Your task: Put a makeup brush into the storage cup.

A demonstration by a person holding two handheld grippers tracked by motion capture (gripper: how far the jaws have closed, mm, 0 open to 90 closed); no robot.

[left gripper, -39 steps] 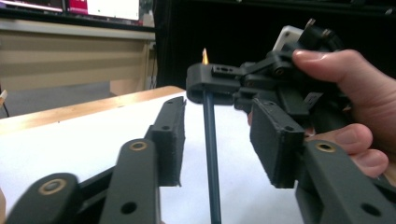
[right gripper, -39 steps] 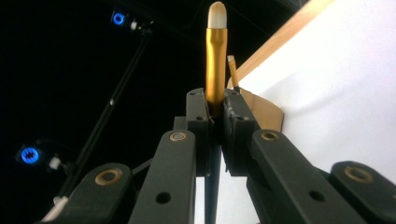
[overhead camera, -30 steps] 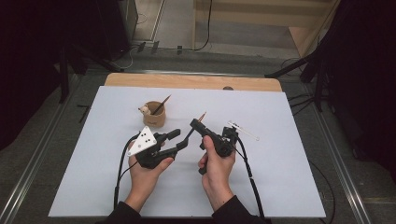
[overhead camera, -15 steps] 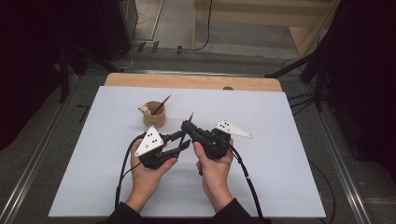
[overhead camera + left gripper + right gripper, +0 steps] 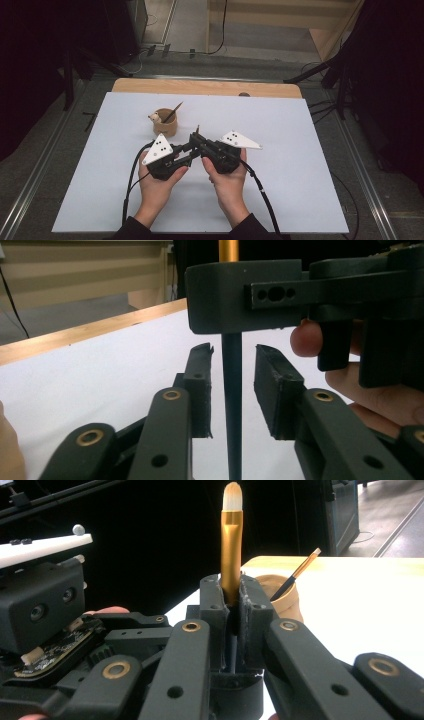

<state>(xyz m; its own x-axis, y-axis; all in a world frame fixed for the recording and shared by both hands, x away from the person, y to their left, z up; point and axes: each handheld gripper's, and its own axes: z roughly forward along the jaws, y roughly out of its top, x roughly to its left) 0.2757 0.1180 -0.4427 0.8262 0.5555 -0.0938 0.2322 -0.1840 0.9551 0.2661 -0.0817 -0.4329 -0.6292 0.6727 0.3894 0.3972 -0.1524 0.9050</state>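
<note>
Landmark: tan cup (image 5: 165,122) on the white counter (image 5: 300,165), a second brush leaning in it.
Change: the right gripper (image 5: 200,141) now stands closer to the left gripper (image 5: 186,154), both just in front of the cup; the left jaws have just been closing, the brush (image 5: 231,535) handle between them.
Meaning: likely a hand-over of the brush, not yet complete.
Left jaws: narrowly apart, either side of the dark handle (image 5: 232,405), pads not touching it.
Right jaws: clamped on the brush at its gold ferrule, bristles upward.
</note>
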